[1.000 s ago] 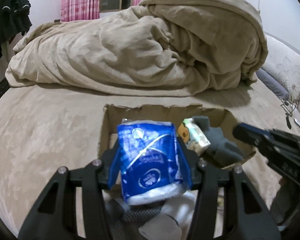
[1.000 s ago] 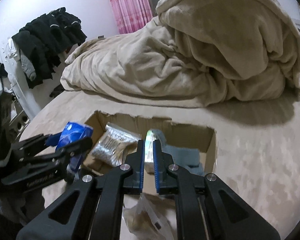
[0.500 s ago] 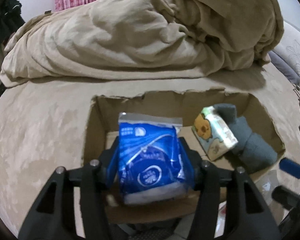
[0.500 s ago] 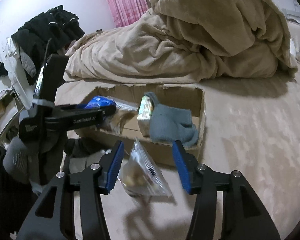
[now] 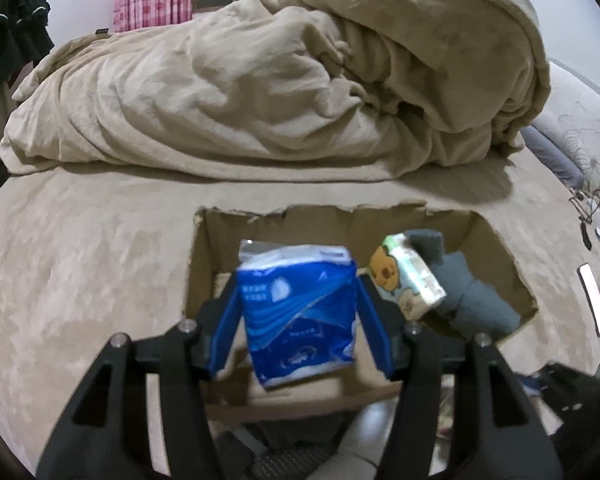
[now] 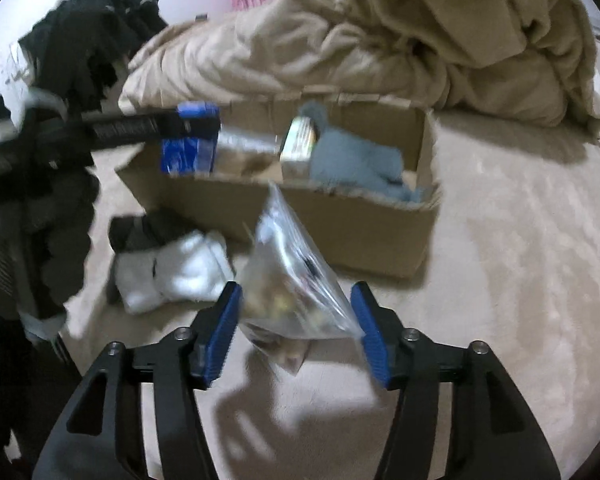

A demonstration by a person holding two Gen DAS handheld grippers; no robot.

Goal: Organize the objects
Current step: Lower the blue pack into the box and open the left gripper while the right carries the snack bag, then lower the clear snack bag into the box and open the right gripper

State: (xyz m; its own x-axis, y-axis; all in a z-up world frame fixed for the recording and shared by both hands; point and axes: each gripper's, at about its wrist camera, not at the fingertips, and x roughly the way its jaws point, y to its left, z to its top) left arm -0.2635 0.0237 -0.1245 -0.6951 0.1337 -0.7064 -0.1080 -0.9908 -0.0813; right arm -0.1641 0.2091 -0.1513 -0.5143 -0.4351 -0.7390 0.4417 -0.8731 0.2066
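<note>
Left tongs (image 5: 296, 330) are spread, and the blue tissue pack (image 5: 298, 316) sits between the pads over the left part of the cardboard box (image 5: 198, 276); there looks to be a gap on both sides, so it seems let go rather than pinched. Right tongs (image 6: 296, 334) are wide apart too, straddling a clear plastic bag (image 6: 290, 280) of small stuff that lies on the bed (image 6: 520, 240) just in front of the box, pads not squeezing it. Inside the box on the right there's a small tissue pack with a cartoon bear (image 5: 410, 280) leaning on a grey cloth (image 5: 472, 300). A white sock (image 6: 172, 276) and a dark one (image 6: 140, 230) lie left of the bag, outside the box. Big beige duvet (image 5: 280, 80) is piled behind.
</note>
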